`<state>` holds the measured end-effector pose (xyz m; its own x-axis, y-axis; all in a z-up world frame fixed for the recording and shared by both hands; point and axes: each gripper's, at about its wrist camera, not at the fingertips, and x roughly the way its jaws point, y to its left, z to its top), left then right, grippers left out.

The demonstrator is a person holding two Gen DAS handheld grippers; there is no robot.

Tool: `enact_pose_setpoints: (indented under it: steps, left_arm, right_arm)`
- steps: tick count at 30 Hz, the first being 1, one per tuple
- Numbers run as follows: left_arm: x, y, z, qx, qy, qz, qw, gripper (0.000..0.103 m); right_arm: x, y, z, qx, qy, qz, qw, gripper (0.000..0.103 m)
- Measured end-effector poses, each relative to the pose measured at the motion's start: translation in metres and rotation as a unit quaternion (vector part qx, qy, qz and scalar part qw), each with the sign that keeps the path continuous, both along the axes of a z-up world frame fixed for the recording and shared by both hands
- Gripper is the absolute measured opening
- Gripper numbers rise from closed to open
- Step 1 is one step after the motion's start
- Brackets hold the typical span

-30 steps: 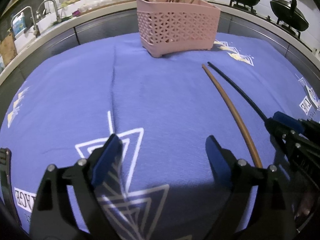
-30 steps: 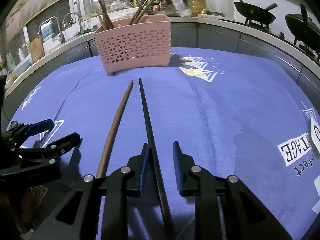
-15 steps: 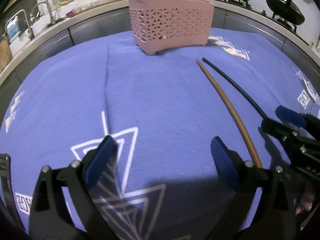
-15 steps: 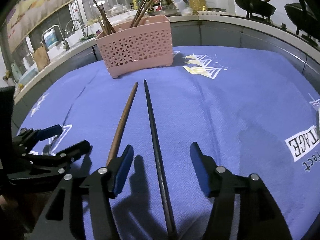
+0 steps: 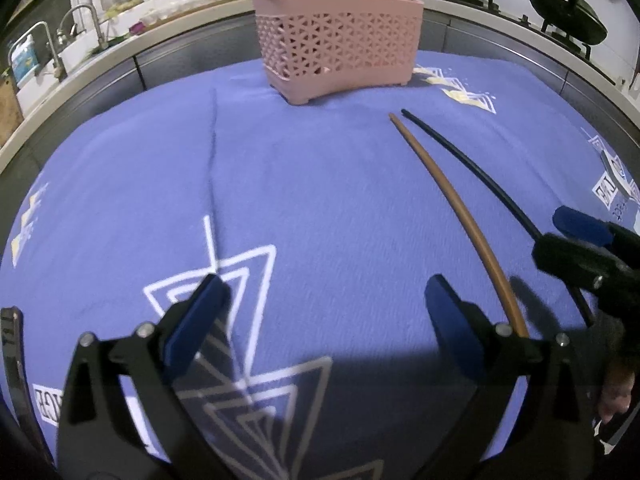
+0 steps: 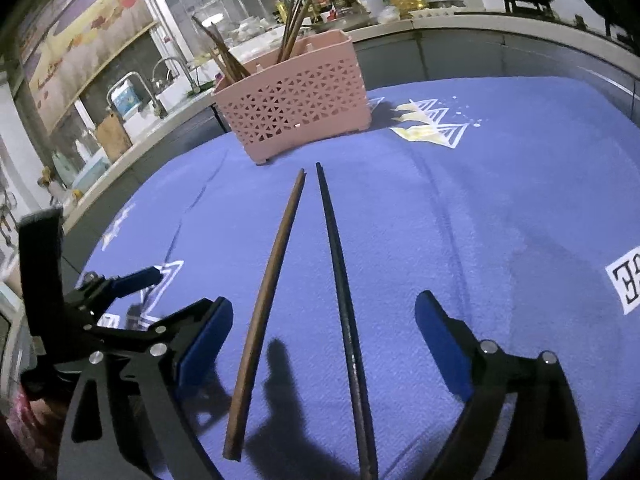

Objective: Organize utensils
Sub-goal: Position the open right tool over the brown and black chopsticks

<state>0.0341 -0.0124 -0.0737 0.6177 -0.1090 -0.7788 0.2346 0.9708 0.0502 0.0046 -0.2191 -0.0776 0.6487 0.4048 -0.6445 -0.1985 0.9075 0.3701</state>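
Observation:
A brown chopstick [image 6: 276, 256] and a black chopstick [image 6: 336, 248] lie side by side on the blue cloth [image 6: 480, 208], pointing at a pink lattice basket [image 6: 296, 100] that holds several upright chopsticks. My right gripper [image 6: 320, 336] is open and raised above both chopsticks, its jaws wide on either side of them. My left gripper [image 5: 320, 316] is open and empty over the cloth, left of the brown chopstick [image 5: 448, 196] and black chopstick [image 5: 472, 172]. The basket [image 5: 340, 44] stands at the far side. The right gripper [image 5: 588, 248] shows at the right edge.
A counter with a sink and taps [image 6: 132, 84] curves behind the table on the left. Woks [image 5: 560, 0] sit on a stove at the back right. The left gripper [image 6: 112, 296] shows at the left of the right wrist view.
My right gripper opened from nearly shut around the black chopstick to wide open and lifted. The black chopstick stays on the cloth. My left gripper stayed open, shifting slightly.

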Motion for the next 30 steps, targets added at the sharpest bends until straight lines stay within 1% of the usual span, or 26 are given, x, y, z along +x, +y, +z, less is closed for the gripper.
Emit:
enact_pose_setpoints:
  steps: [4,9,12,15,21,27,30]
  left_arm:
    - [-0.002,0.002,0.000,-0.002,-0.001,0.003,1.0000,0.097]
    - [-0.003,0.003,0.000,-0.001,-0.002,0.003,1.0000,0.097]
    - [-0.004,0.003,-0.001,-0.002,-0.002,0.004,1.0000,0.097]
    - [-0.004,0.004,0.000,-0.002,-0.003,0.005,1.0000,0.097]
    - [-0.005,0.004,0.000,-0.002,-0.003,0.004,1.0000,0.097]
    - [-0.005,0.004,-0.001,-0.002,-0.003,0.005,1.0000,0.097]
    - [-0.005,0.004,-0.001,-0.002,-0.003,0.005,1.0000,0.097]
  right_arm:
    - [0.001,-0.010,0.000,0.041,0.012,-0.005,0.999,0.091]
    - [0.002,-0.013,0.001,0.045,0.016,-0.006,0.999,0.090]
    - [0.002,-0.014,0.001,0.032,0.017,-0.015,0.999,0.079]
    - [0.002,-0.016,0.000,0.029,0.018,-0.021,0.999,0.074]
    - [0.002,-0.015,0.000,0.008,0.015,-0.027,0.999,0.067]
    - [0.002,-0.012,0.000,-0.012,0.015,-0.031,0.999,0.058]
    - [0.007,-0.003,0.001,-0.041,0.015,-0.020,0.999,0.055]
